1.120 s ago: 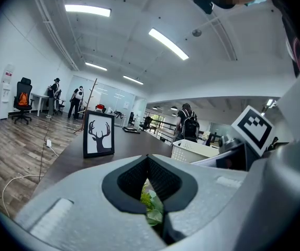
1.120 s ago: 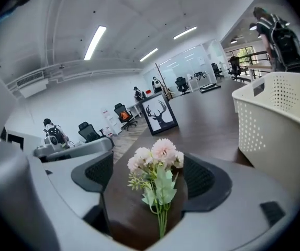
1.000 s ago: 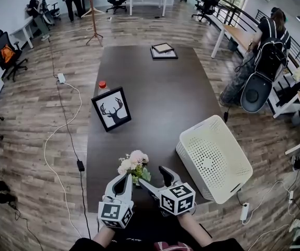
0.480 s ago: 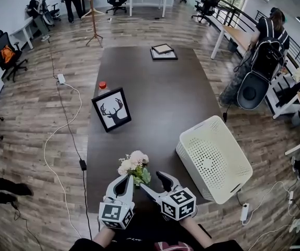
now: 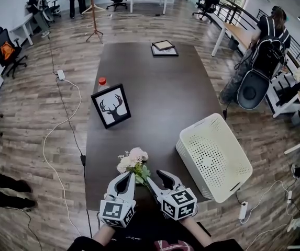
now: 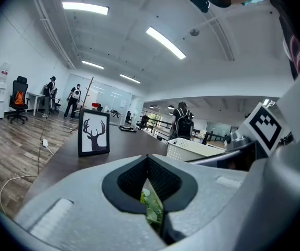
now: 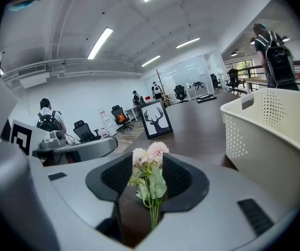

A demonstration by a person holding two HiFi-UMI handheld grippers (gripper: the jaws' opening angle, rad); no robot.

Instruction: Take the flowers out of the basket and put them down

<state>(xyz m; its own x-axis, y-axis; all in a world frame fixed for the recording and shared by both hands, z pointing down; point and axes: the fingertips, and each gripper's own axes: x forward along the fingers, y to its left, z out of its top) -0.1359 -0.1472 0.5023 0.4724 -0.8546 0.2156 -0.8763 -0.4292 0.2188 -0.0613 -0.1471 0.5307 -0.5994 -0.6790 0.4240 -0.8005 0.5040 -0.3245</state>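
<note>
A small bunch of pale pink and white flowers [image 5: 133,162] with green leaves stands just above the near end of the dark table [image 5: 155,98]. My left gripper [image 5: 128,175] is shut on its stems; in the left gripper view a green leaf [image 6: 152,208] shows pinched between the closed jaws. My right gripper [image 5: 154,177] sits close beside it on the right. Its jaws have just been closing, and the flowers [image 7: 150,177] stand in the narrowed gap, where table still shows beside the stems. The white perforated basket [image 5: 218,161] lies to the right, with no flowers showing in it.
A framed deer picture [image 5: 111,106] stands at mid-table, with a red-capped bottle [image 5: 102,83] behind it and flat frames [image 5: 164,48] at the far end. The basket overhangs the table's right edge. A person with a backpack [image 5: 269,48] stands at the right; cables lie on the floor at the left.
The right gripper's jaws have narrowed and now sit closer around the flower stems. The left gripper and the flowers have stayed where they were.
</note>
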